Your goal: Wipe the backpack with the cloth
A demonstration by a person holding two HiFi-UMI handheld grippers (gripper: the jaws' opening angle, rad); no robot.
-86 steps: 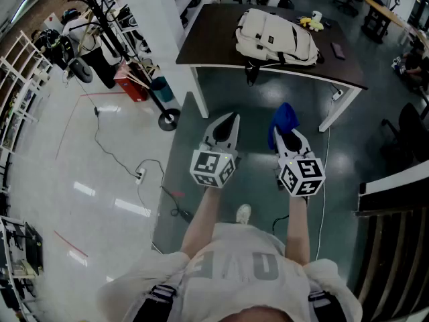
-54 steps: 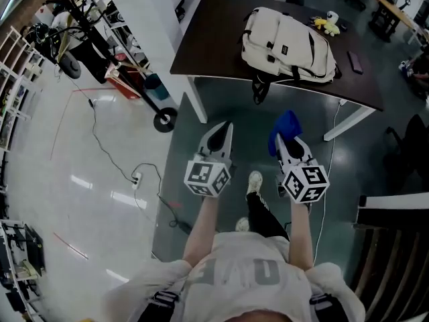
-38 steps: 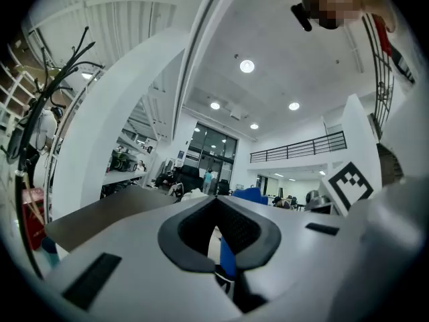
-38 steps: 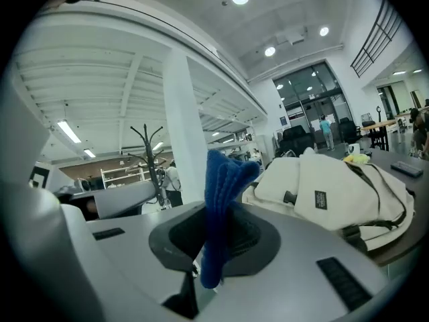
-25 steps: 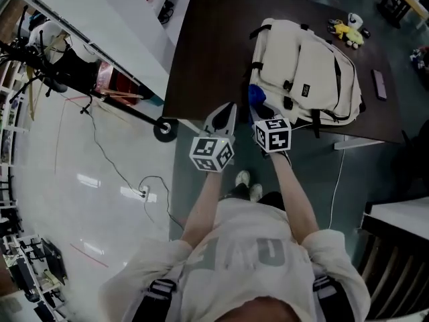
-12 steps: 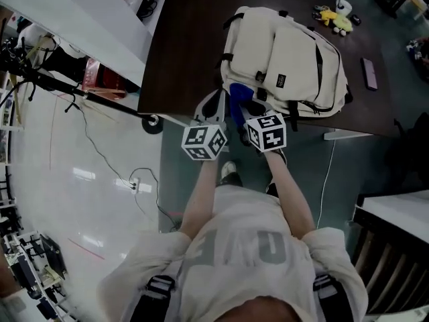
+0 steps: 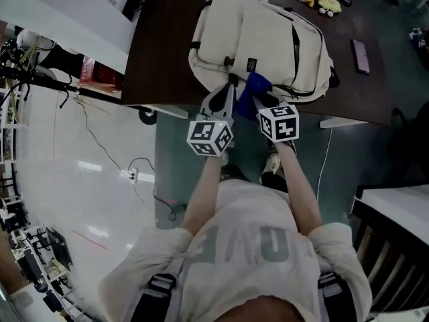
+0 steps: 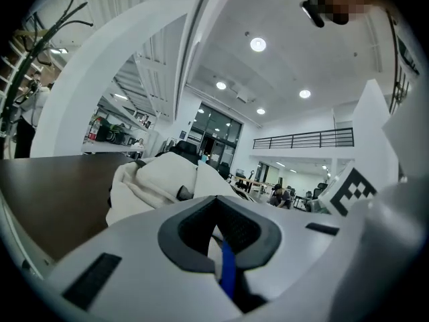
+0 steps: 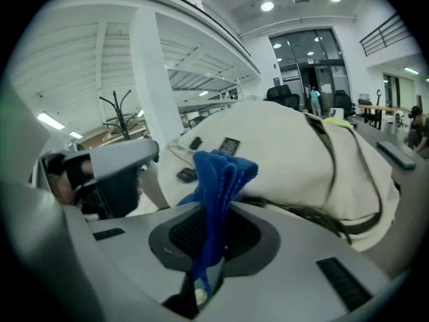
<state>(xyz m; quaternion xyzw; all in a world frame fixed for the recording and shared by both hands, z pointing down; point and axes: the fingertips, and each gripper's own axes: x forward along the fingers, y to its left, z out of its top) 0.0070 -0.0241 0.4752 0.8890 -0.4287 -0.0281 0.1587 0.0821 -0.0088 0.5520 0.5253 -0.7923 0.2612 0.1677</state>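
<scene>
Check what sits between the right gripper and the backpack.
Only the blue cloth, pinched by the right gripper, its end sticking out toward the backpack; the right gripper view shows it.

Dark brown table (image 7: 157, 52), glossy pale floor (image 7: 60, 206), recessed ceiling lights (image 8: 257, 44), perhaps a mezzanine railing (image 8: 305, 139) beyond.

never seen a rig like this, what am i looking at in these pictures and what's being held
One picture looks down from a camera on the head of a person; the other two come from cameras on the hand-held gripper in each hand. The patterned cubes belong to those. The left hand-held gripper is shut; the right hand-held gripper pinches a blue cloth. Both point at a cream backpack lying on a dark table, with a yellow toy and a phone beyond.
</scene>
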